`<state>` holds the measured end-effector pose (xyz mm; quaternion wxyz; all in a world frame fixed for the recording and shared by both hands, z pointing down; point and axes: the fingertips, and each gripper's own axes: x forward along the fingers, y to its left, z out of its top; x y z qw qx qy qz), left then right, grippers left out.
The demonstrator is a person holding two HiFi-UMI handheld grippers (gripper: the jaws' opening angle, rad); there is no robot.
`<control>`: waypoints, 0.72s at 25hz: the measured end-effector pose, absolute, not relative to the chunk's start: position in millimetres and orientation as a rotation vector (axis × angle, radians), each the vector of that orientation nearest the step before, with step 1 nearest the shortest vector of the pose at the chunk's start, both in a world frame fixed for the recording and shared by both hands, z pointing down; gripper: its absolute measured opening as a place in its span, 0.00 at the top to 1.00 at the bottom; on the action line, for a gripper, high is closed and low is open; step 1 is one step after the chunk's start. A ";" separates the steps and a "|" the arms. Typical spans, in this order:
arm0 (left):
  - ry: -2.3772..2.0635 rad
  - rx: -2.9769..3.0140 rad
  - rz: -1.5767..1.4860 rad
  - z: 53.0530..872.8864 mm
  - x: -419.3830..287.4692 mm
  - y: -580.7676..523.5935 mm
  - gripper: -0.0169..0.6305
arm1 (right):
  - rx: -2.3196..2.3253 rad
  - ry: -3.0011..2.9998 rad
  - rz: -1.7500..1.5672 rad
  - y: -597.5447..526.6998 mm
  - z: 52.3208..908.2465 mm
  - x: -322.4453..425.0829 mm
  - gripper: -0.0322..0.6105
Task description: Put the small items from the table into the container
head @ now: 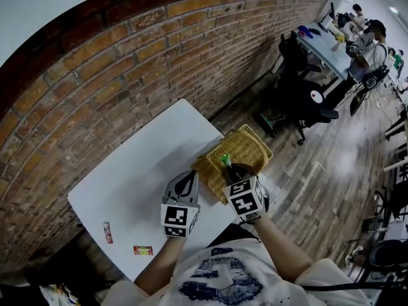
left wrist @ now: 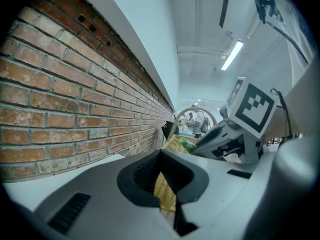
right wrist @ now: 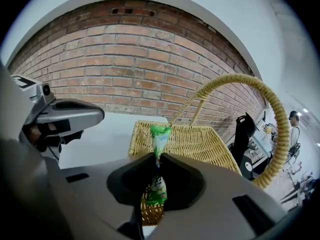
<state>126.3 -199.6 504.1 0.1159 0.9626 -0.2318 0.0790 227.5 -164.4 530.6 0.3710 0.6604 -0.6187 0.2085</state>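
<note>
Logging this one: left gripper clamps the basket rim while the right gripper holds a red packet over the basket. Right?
The colour is wrong: the right gripper view shows a green packet, not red. Otherwise yes: left gripper clamps the basket rim, right gripper holds the packet over it.

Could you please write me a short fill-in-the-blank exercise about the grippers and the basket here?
The right gripper is shut on a ____ packet above the wicker basket.
The left gripper is shut on the basket's ____.
____ small packets lie on the white table.
Missing words: green; rim; two.
</note>
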 end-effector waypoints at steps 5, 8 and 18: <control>-0.665 2.804 0.222 504.4 125.0 -197.9 0.90 | 1.704 -1.599 0.536 -163.9 529.7 227.9 0.86; -0.667 2.802 0.223 504.8 122.1 -197.1 0.90 | 1.709 -1.607 0.537 -163.9 529.6 227.1 0.86; -0.658 2.812 0.234 503.1 118.7 -190.2 0.90 | 1.749 -1.660 0.555 -163.9 526.1 223.8 0.84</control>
